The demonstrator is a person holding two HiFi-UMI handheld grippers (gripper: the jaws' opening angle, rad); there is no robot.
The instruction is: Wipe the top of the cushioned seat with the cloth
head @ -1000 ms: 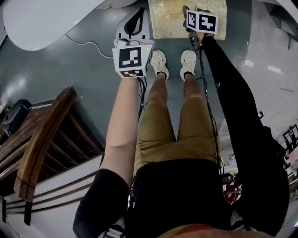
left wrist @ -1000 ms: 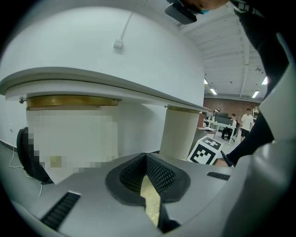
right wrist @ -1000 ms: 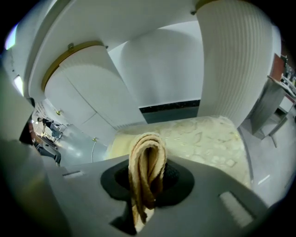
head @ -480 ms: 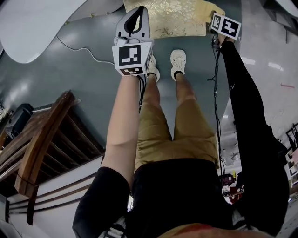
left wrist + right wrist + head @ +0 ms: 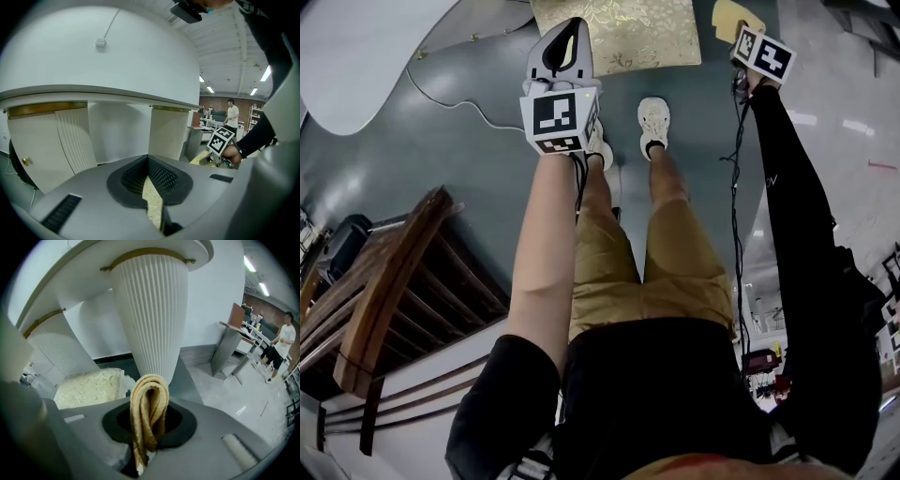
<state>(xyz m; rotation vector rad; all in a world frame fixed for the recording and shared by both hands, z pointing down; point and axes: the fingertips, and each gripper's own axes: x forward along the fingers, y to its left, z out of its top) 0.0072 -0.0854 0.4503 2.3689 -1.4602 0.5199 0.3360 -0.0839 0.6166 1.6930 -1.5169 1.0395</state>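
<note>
While the person stands on the grey floor facing the seat, both arms reach out ahead and down. R tongs: clamped on the cloth, a tan-yellow piece folded into a loop that stands up between the jaws, lower part running down into the slot. In head view the cloth is off the seat's right edge w/ a strip of floor showing between the two, so it is not on the cushion. R gripper view agrees: seat lies left of and beyond the cloth, its cream-gold patterned top uncovered. L tongs: jaws drawn close, tips all but meeting, nothing gripped. Only a thin slit is left between them, and the patterned cushion shows through it. In head view L tongs overlap the seat's near-left corner; contact w/ the cushion cannot be determined. Surroundings: white table at upper left, its ribbed pedestal directly behind the cloth in R gripper view. Dark wooden chair at lower left. Thin cable on the floor between table and L arm. Person's shoes are near the seat's front edge. A second person stands well off in the bkgd, R side.
</note>
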